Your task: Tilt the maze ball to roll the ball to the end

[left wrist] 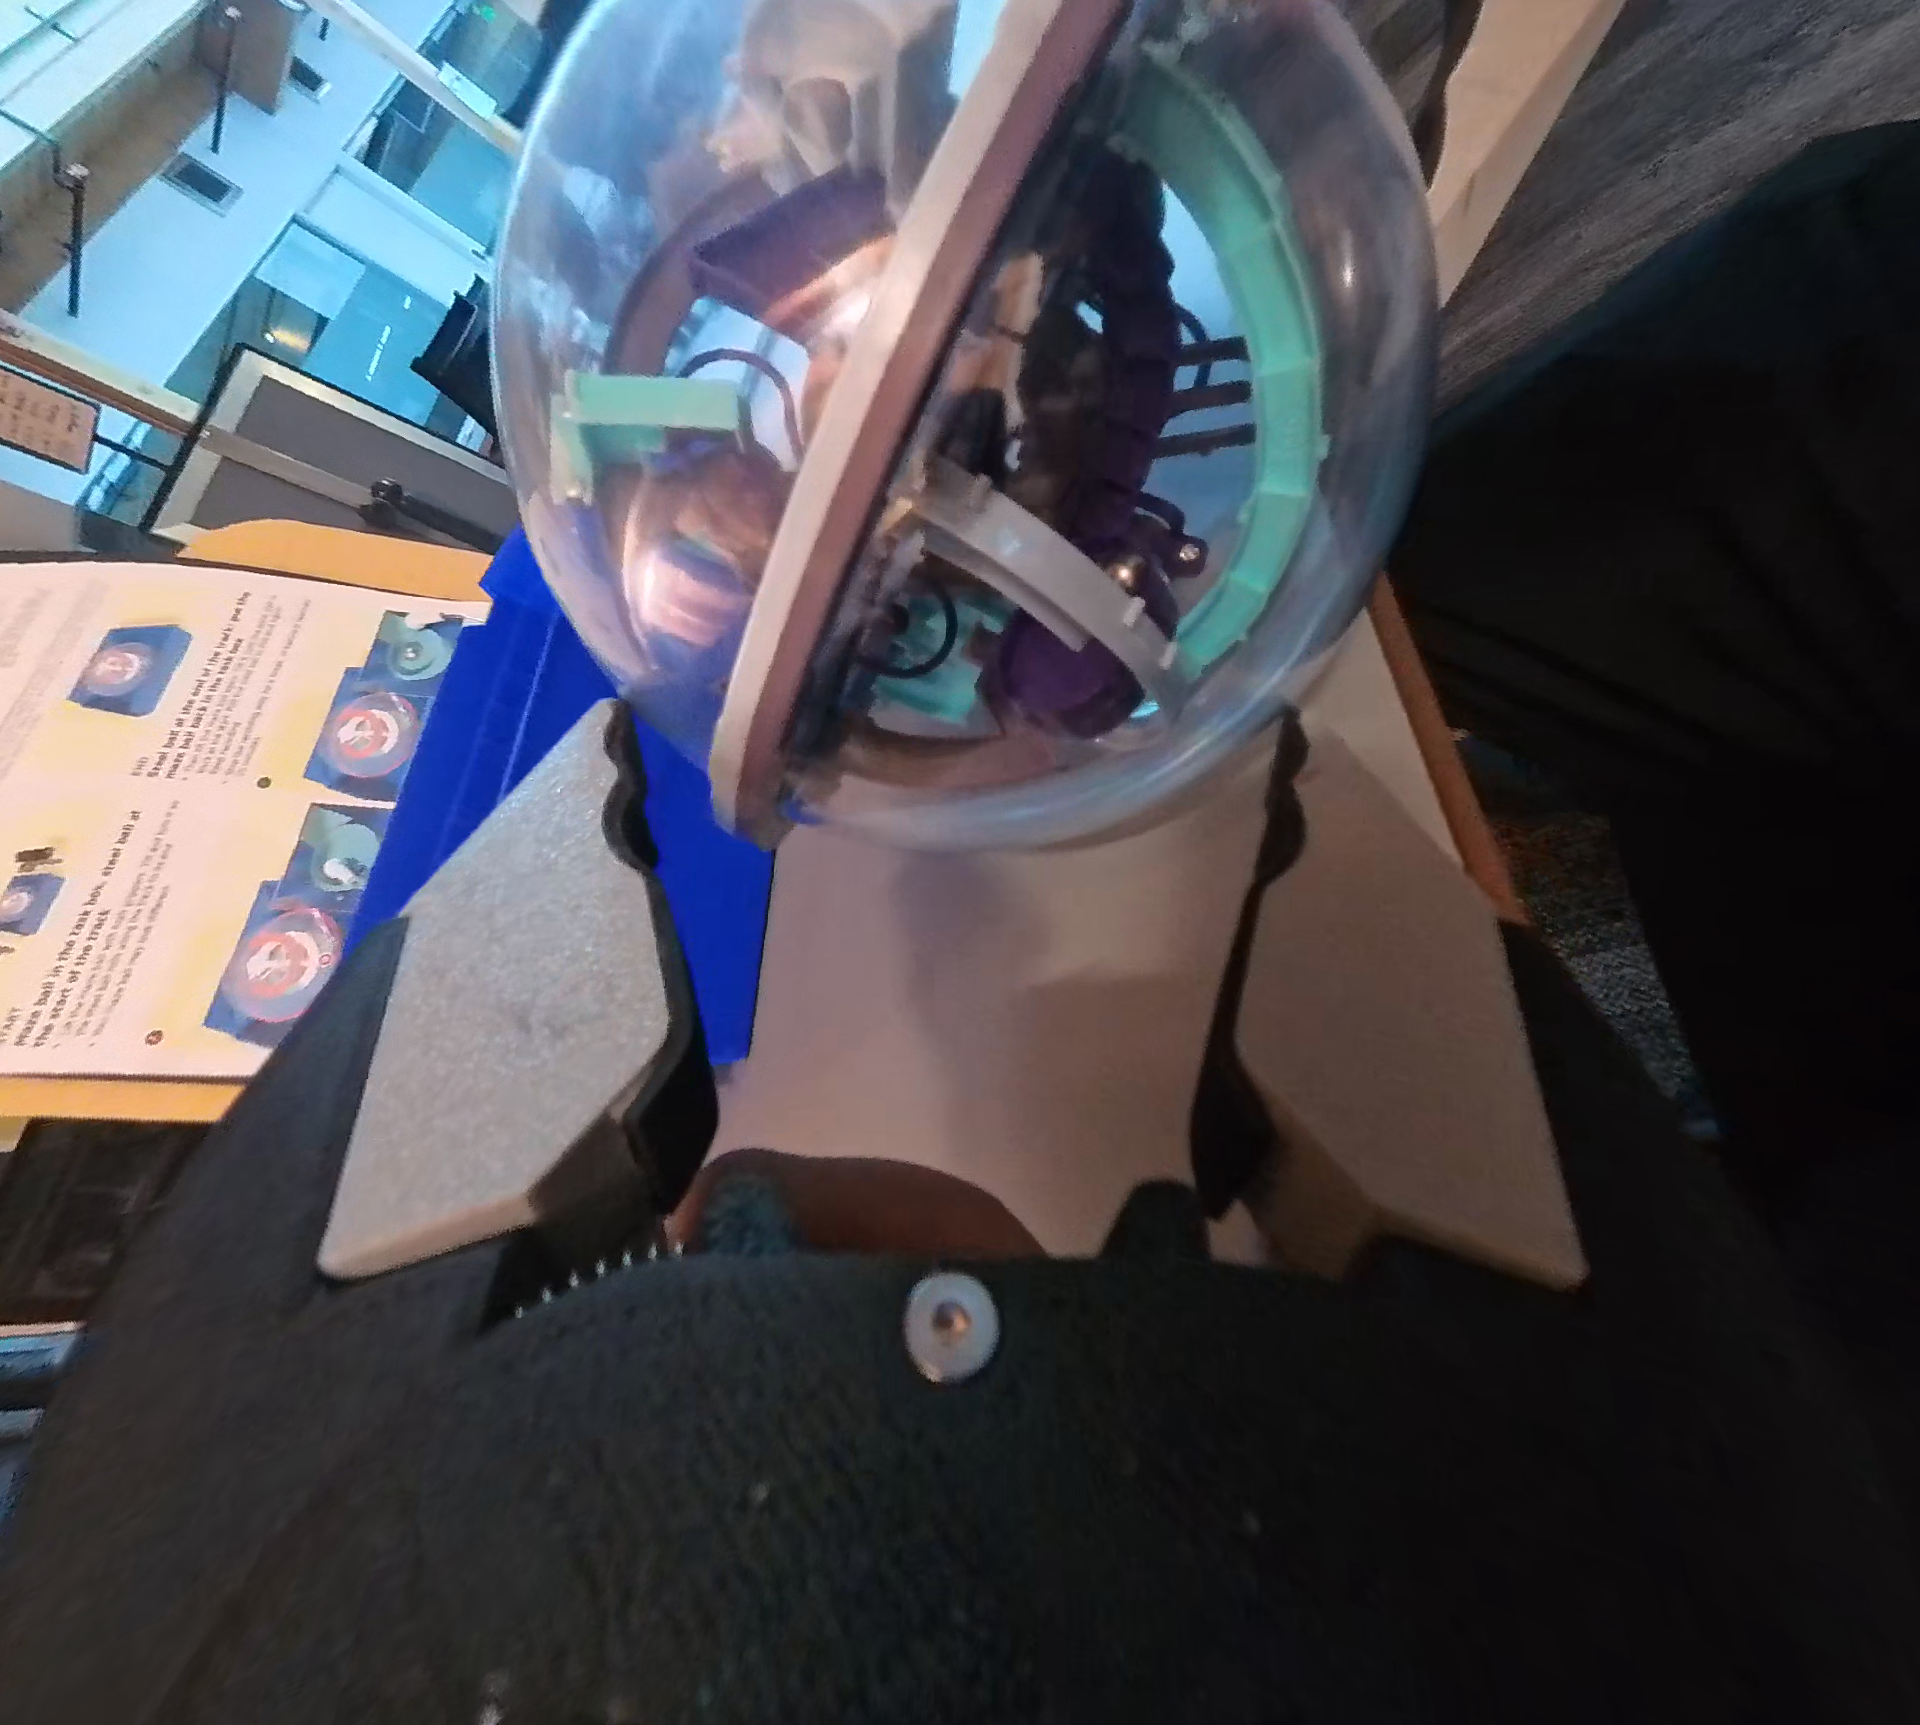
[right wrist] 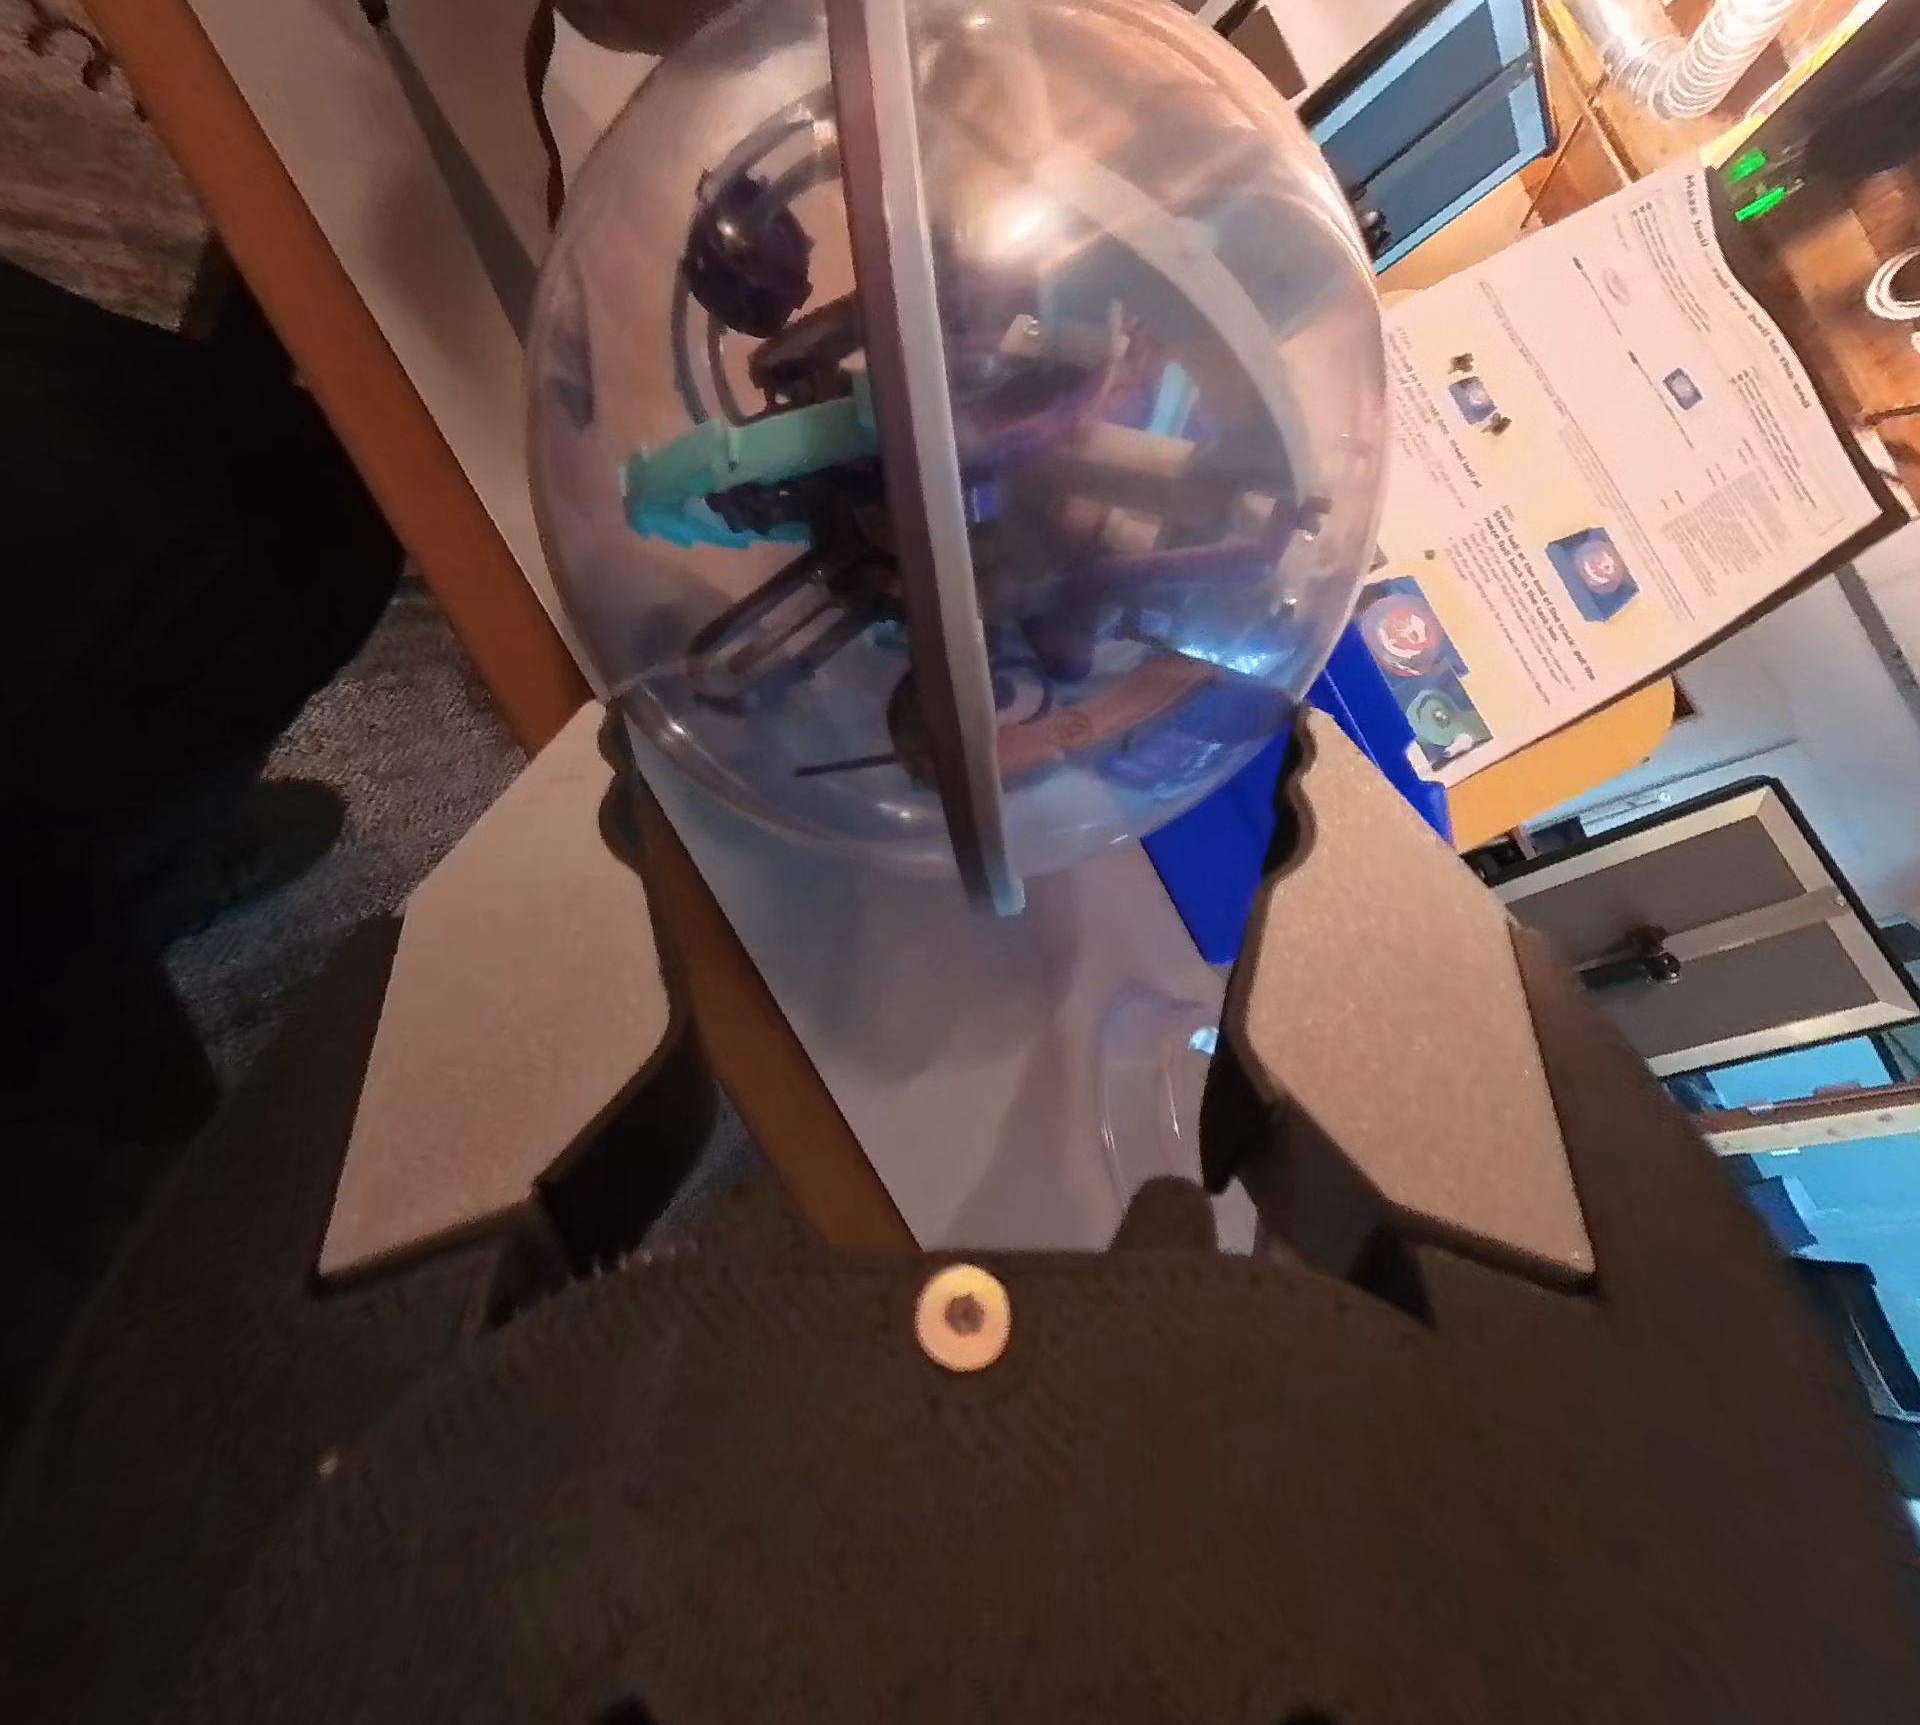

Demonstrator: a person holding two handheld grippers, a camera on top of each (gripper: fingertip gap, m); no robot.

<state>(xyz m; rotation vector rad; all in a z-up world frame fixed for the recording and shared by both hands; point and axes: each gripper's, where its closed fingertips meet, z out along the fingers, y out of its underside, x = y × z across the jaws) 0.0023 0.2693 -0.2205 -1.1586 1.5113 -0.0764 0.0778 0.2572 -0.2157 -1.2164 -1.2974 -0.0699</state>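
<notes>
The maze ball [left wrist: 935, 325] is a clear sphere with a grey ring around its middle and teal, purple and brown tracks inside. It is held up off the white table [left wrist: 1018, 1000], tilted so the ring runs diagonally. My left gripper [left wrist: 956, 740] has its fingers spread wide, with both tips pressed on the sphere's lower sides. A small shiny ball [left wrist: 1129, 576] seems to sit by the purple track. In the right wrist view the maze ball [right wrist: 1091, 428] shows its ring nearly upright, and my right gripper [right wrist: 951, 740] clasps it the same way from the opposite side.
A blue bin [left wrist: 582, 740] and a printed instruction sheet [left wrist: 177, 792] lie on the table behind the ball; both also show in the right wrist view, the bin [right wrist: 1351, 740] and the sheet [right wrist: 1558, 470]. The table's wooden edge [right wrist: 312, 273] borders grey carpet. A monitor [right wrist: 1455, 65] stands farther back.
</notes>
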